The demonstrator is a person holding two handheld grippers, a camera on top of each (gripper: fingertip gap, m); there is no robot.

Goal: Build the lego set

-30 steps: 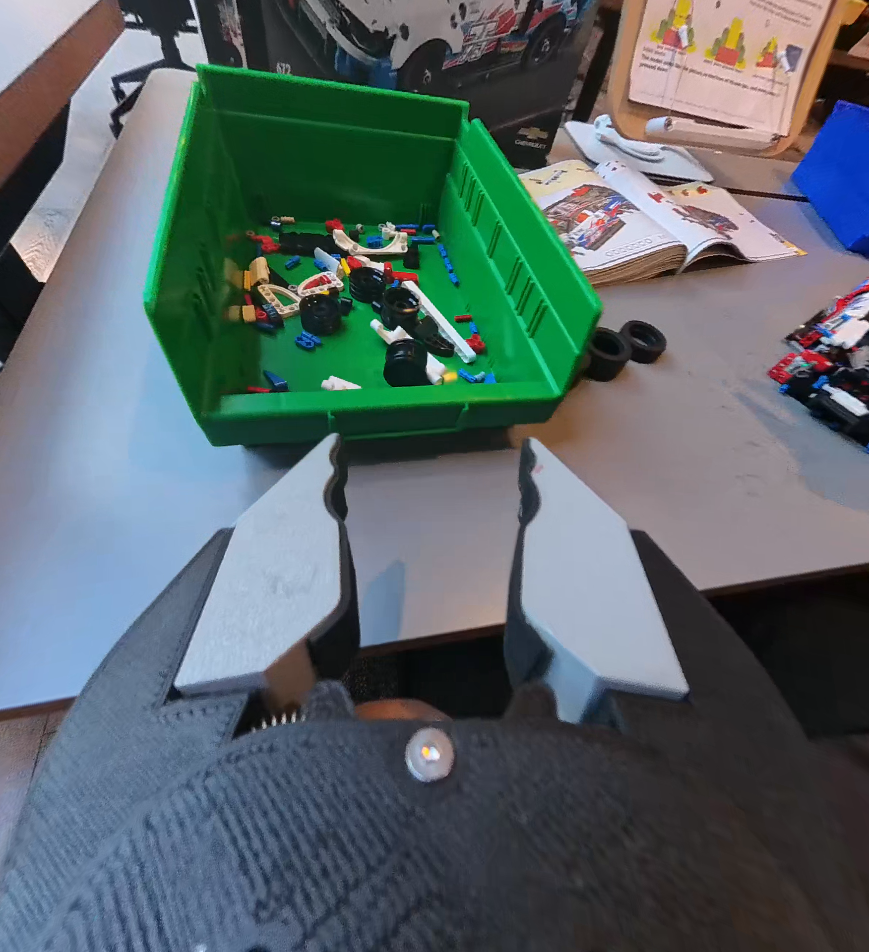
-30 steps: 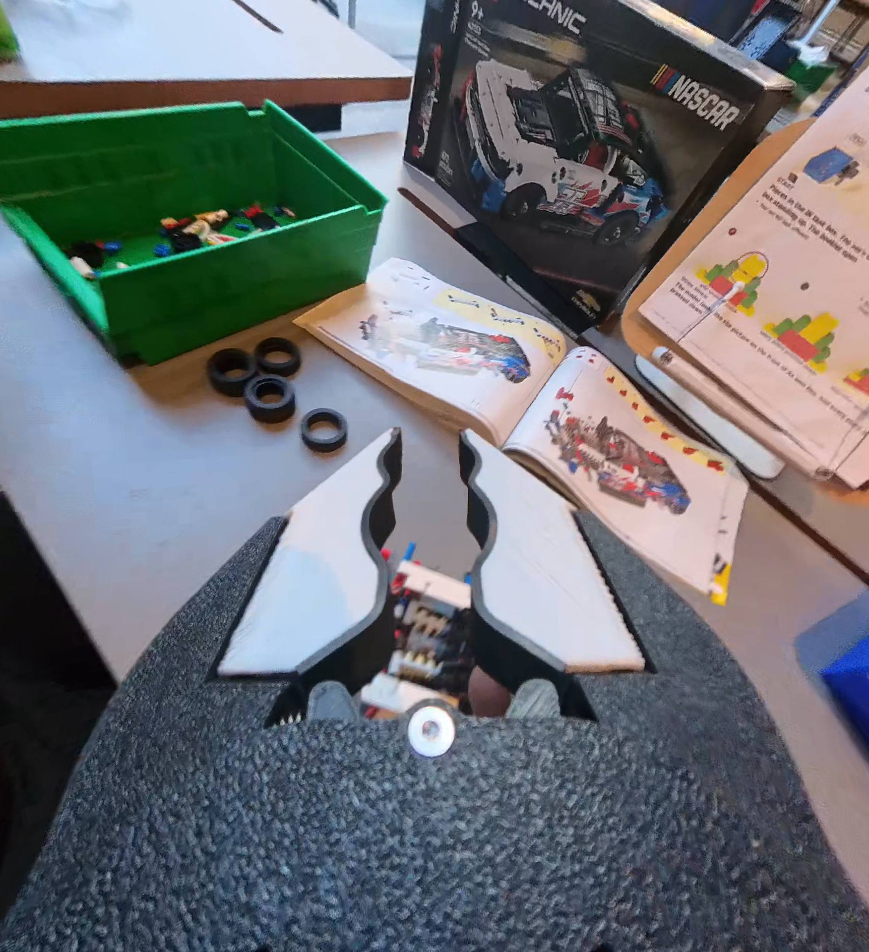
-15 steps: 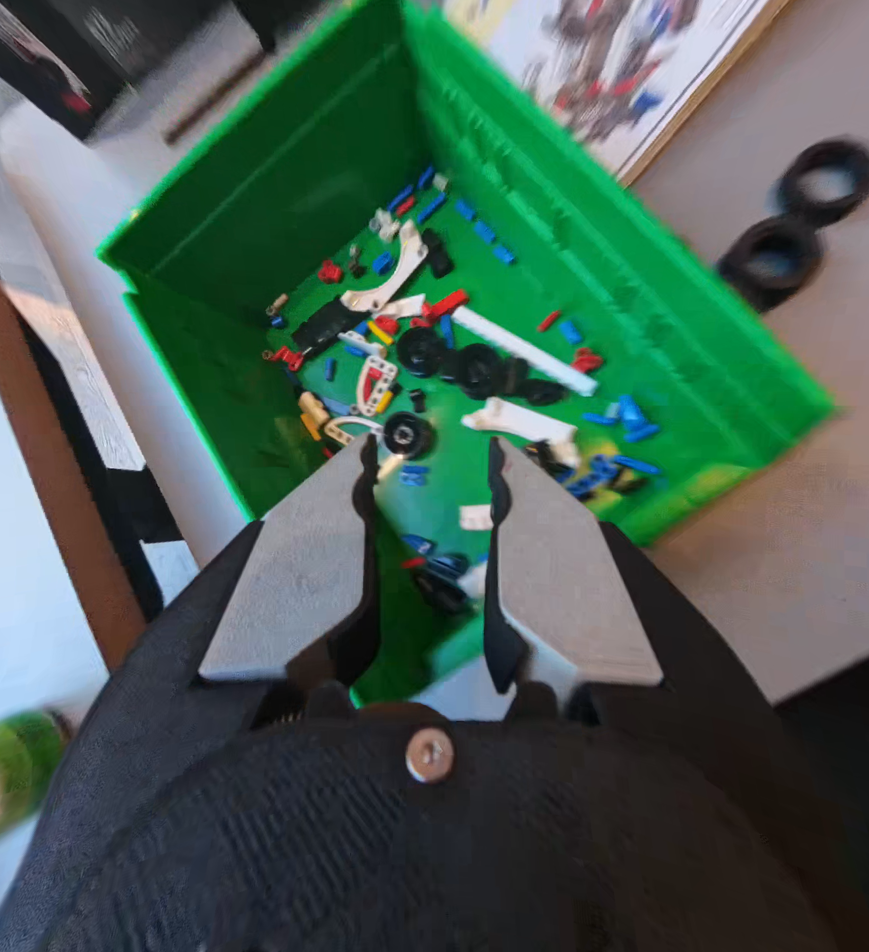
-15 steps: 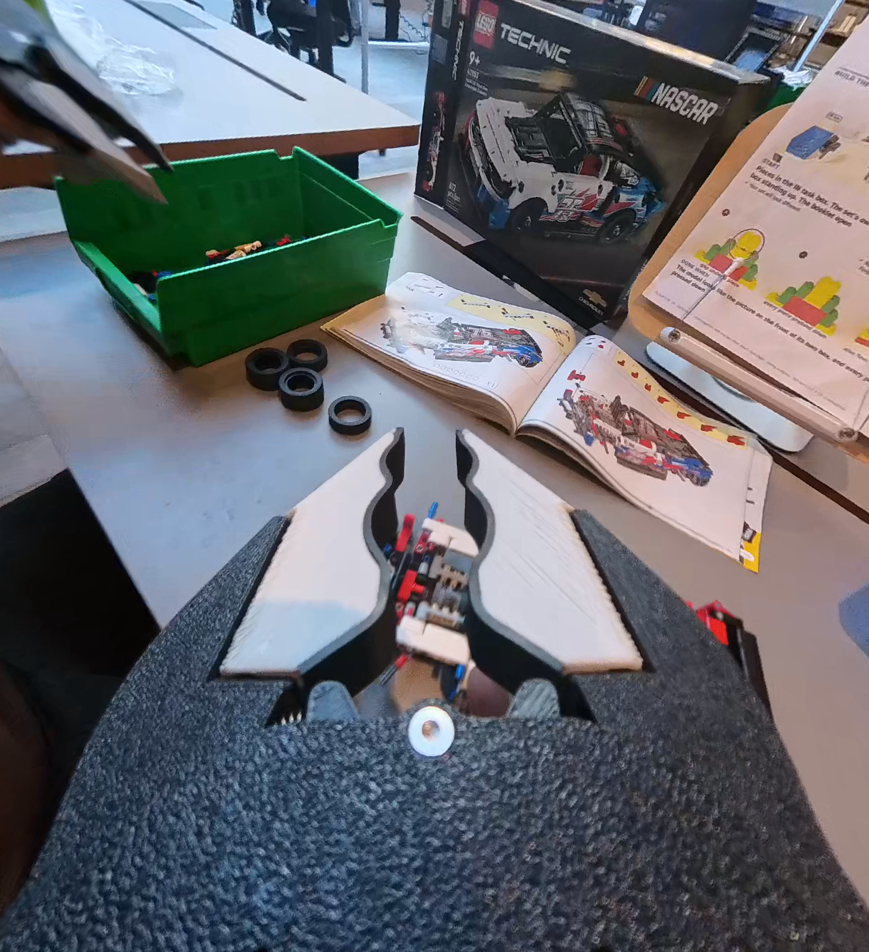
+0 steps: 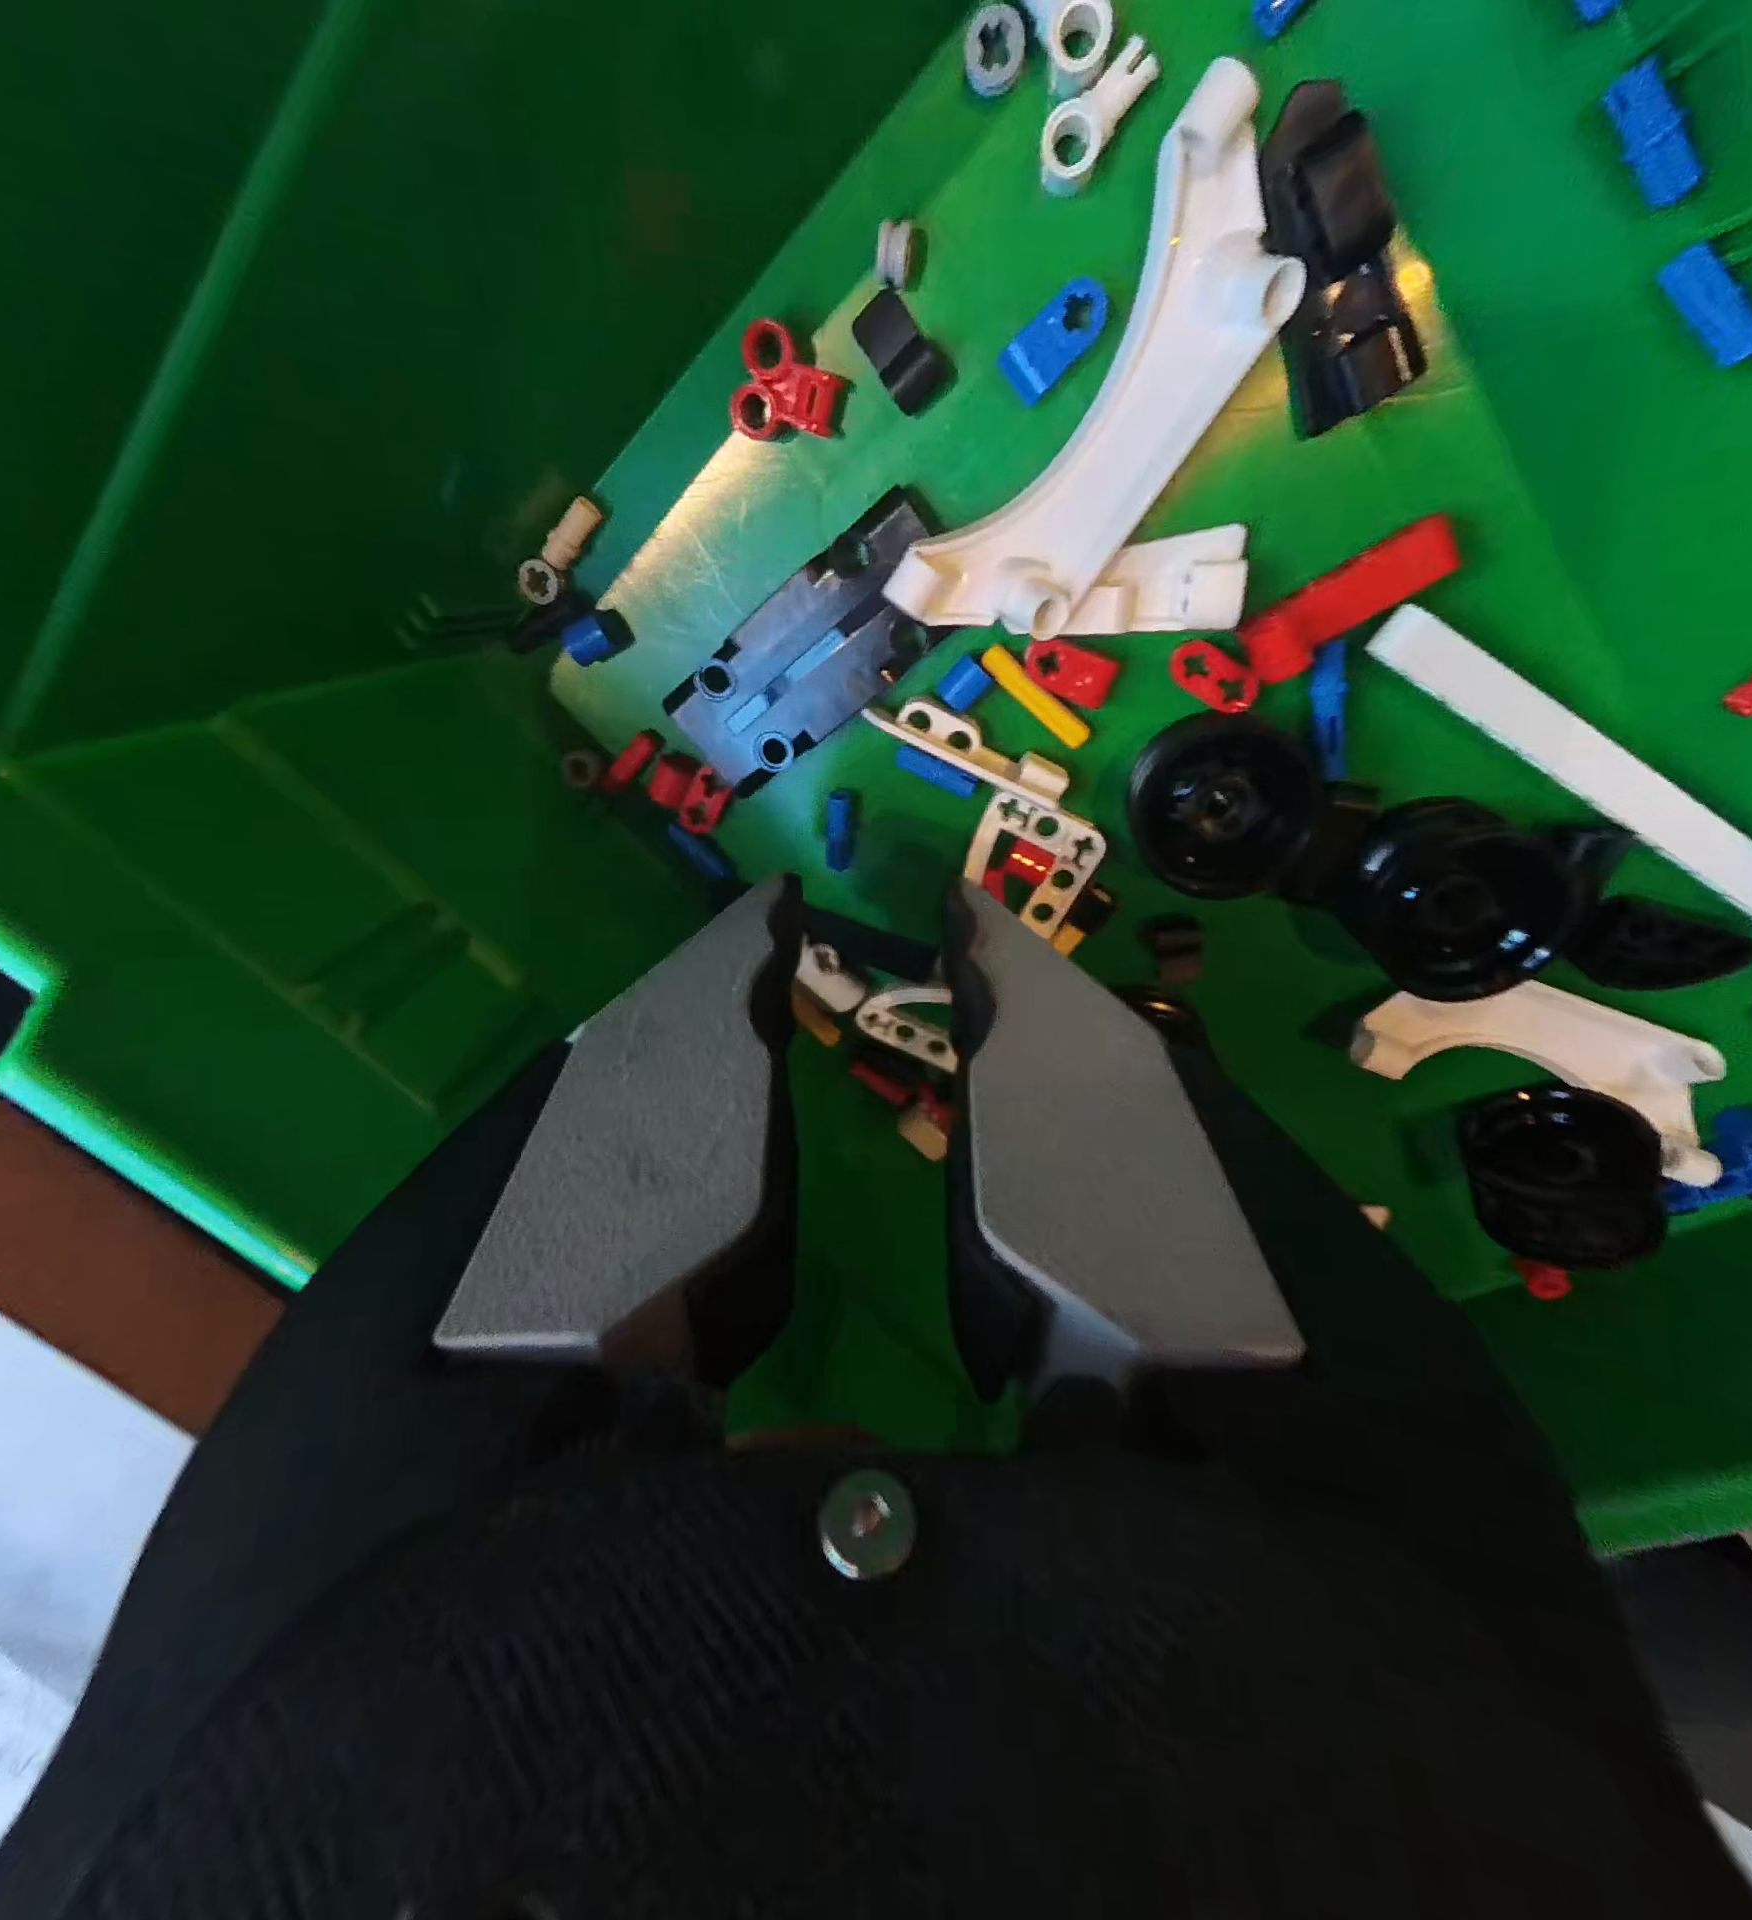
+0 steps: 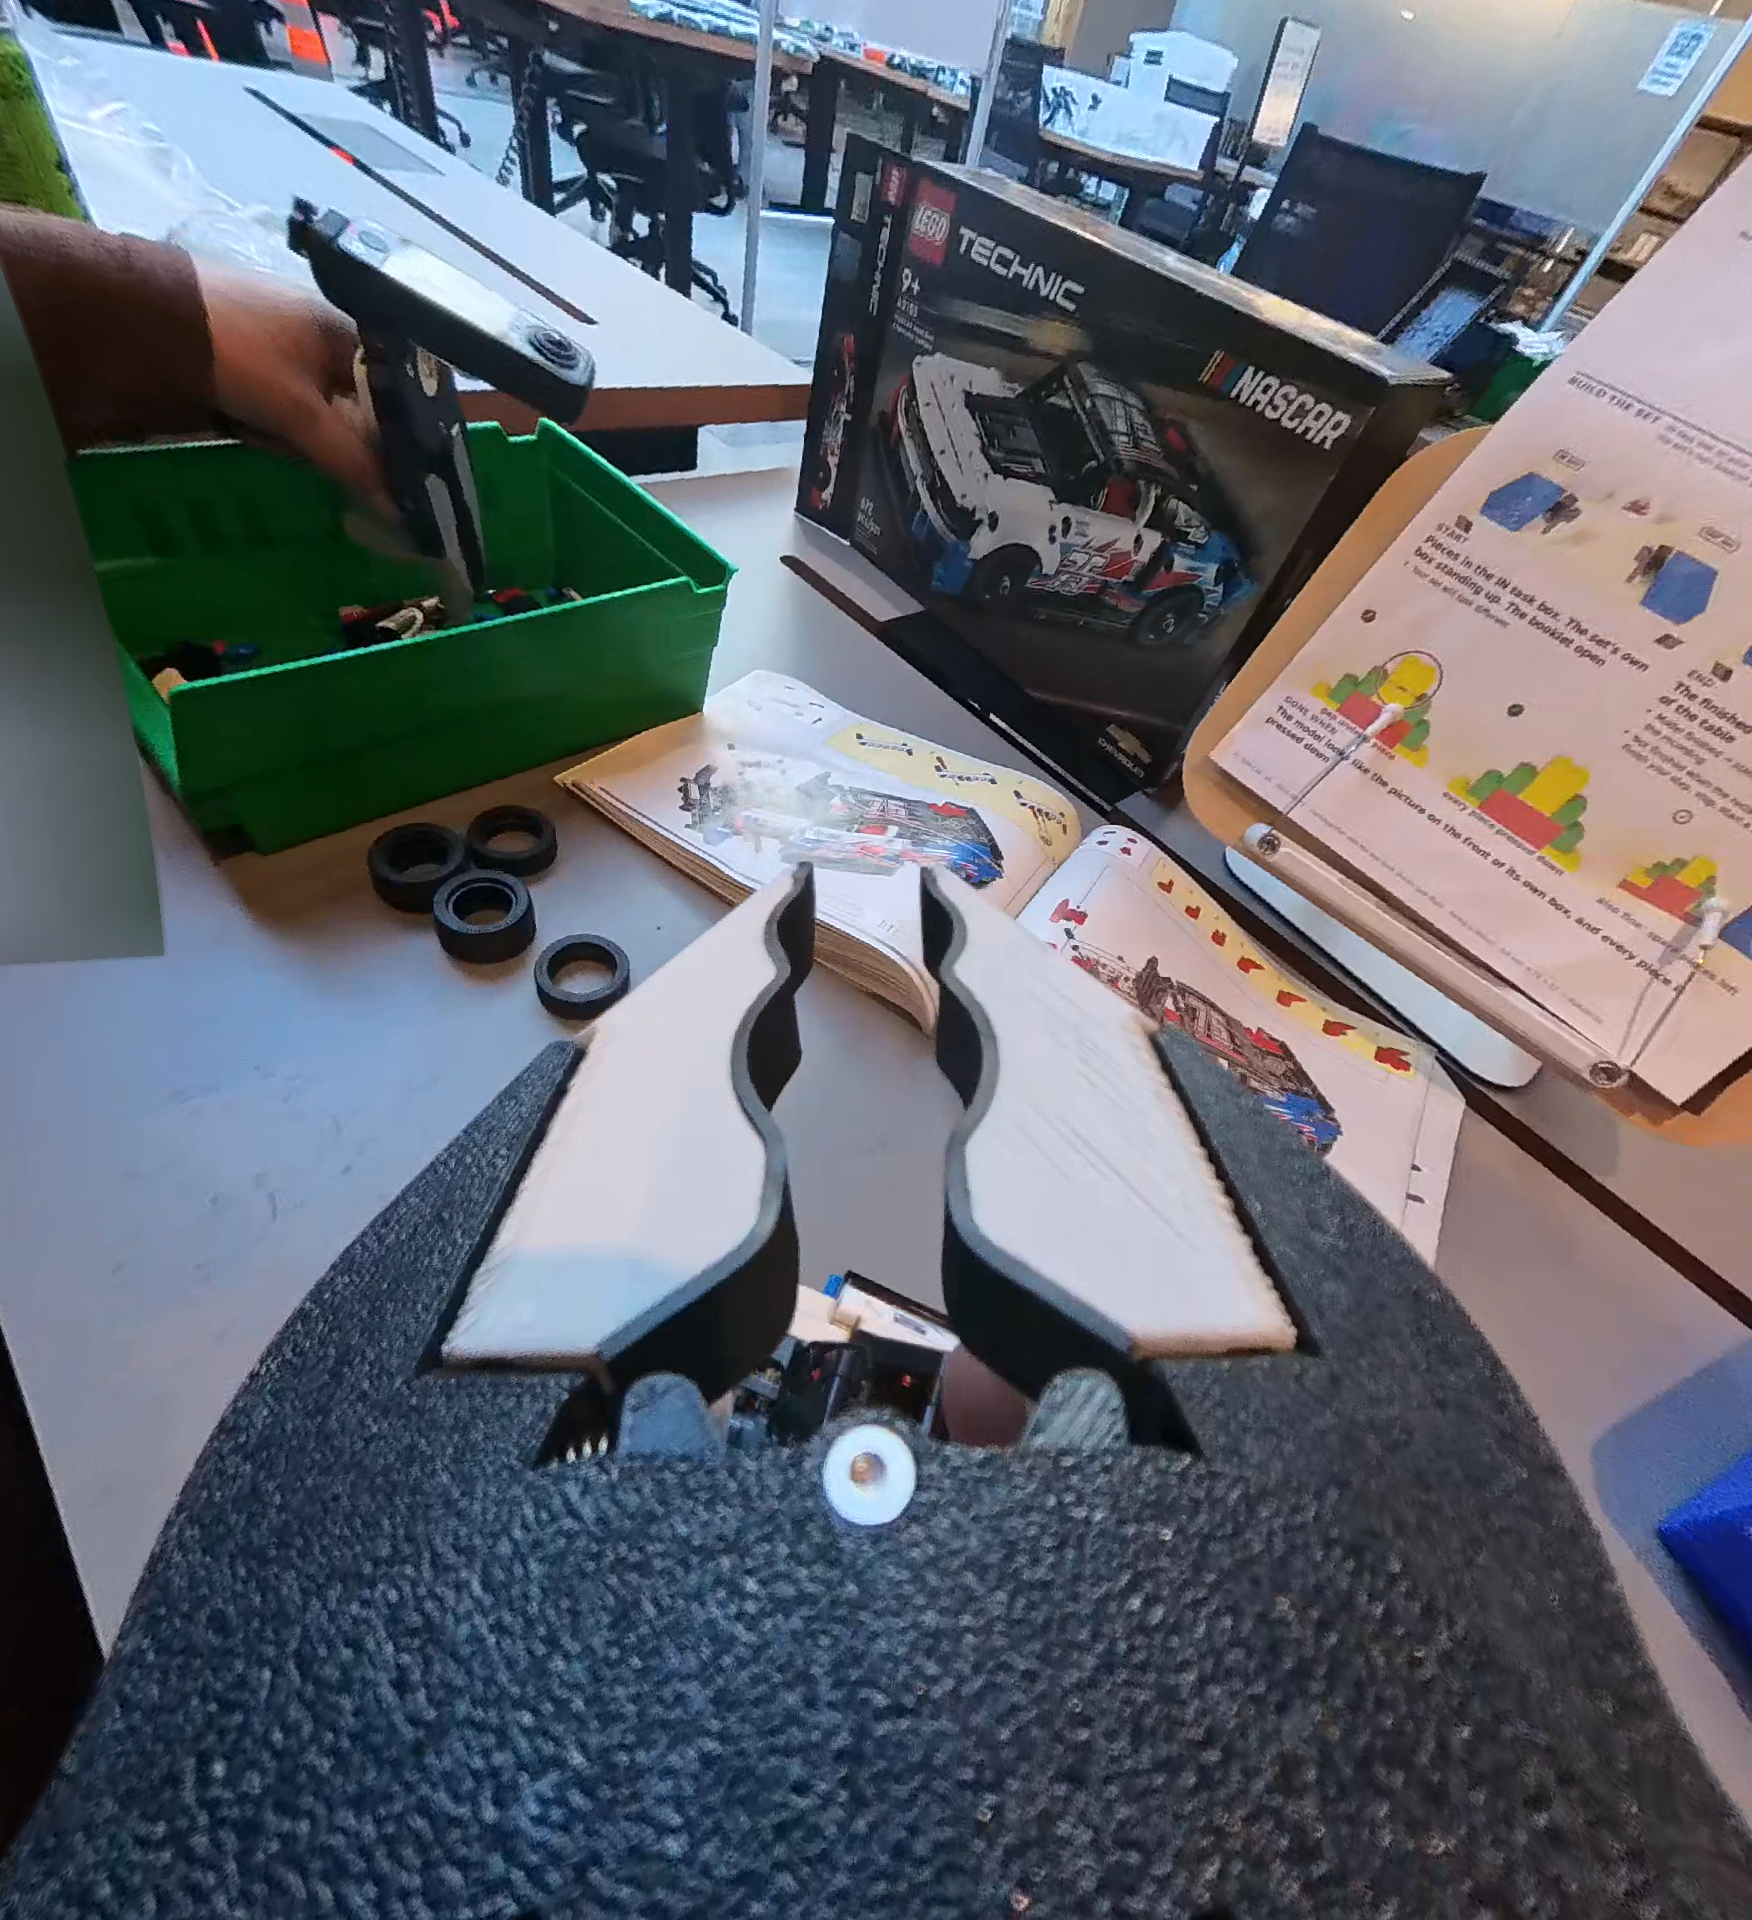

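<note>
Left wrist view: the left tongs (image 5: pixel 867 940) hang inside the green bin (image 5: pixel 228 935), jaws parted with nothing gripped, tips just above a small cluster of loose pieces, among them a little white curved beam (image 5: pixel 903 1023). Around lie black wheels (image 5: pixel 1220 805), a long white arch piece (image 5: pixel 1142 416) and scattered blue and red pins.

Right wrist view: the right tongs (image 6: pixel 859 914) stand slightly open and empty over the table (image 6: pixel 176 1143), with the partly built model (image 6: pixel 841 1351) showing low between the jaws, beneath them. Beyond are four black tyres (image 6: pixel 482 914), the open instruction booklet (image 6: pixel 851 810) and the set's box (image 6: pixel 1111 468).

The step in hand looks like picking a part from the bin. Next, the left tongs should settle over one piece and close on it alone, without dragging neighbours
</note>
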